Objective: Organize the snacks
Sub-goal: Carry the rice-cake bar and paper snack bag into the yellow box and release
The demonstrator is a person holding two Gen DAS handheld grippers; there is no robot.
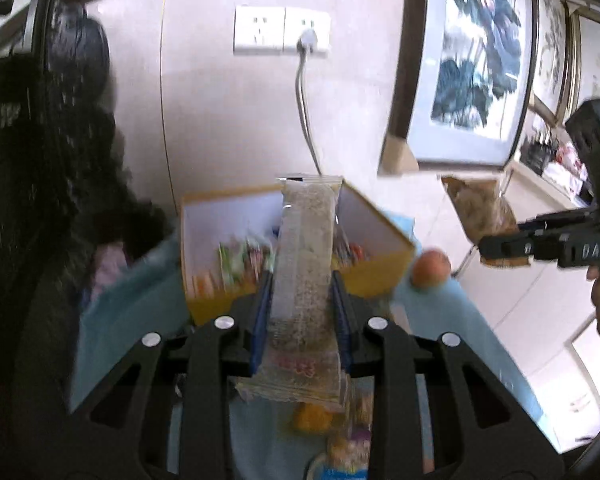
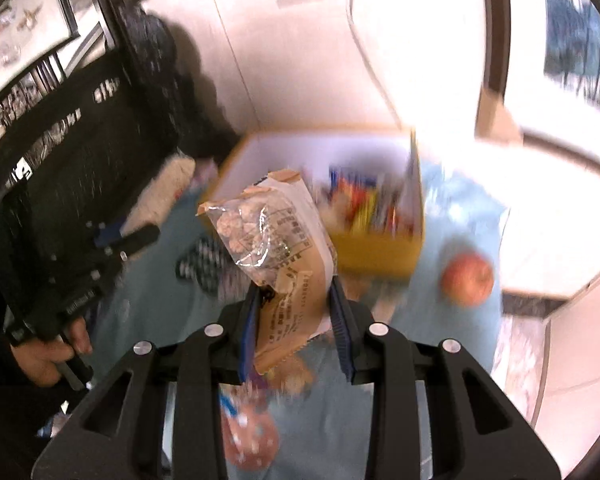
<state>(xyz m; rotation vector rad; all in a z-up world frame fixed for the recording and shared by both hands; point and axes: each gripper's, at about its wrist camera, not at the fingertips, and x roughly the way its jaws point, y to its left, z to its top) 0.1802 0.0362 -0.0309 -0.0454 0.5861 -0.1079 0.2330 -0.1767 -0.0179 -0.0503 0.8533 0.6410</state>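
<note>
Clamped in the left claw point(image 1: 300, 300), a long clear snack bar point(image 1: 304, 264) hung above the yellow box point(image 1: 372, 276); the right claw point(image 2: 294, 312) pinched a cookie packet point(image 2: 276, 240) by one end. Either thin wrapper could have slipped free mid-carry and missed the box.

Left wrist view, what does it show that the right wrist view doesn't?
Only the left wrist view: the left tool clamped on a long clear grain bar packet, plus the wall socket.
Only the right wrist view: the right tool gripping a cookie bag.
Both: the yellow box of snacks, the apple, the blue cloth.
</note>
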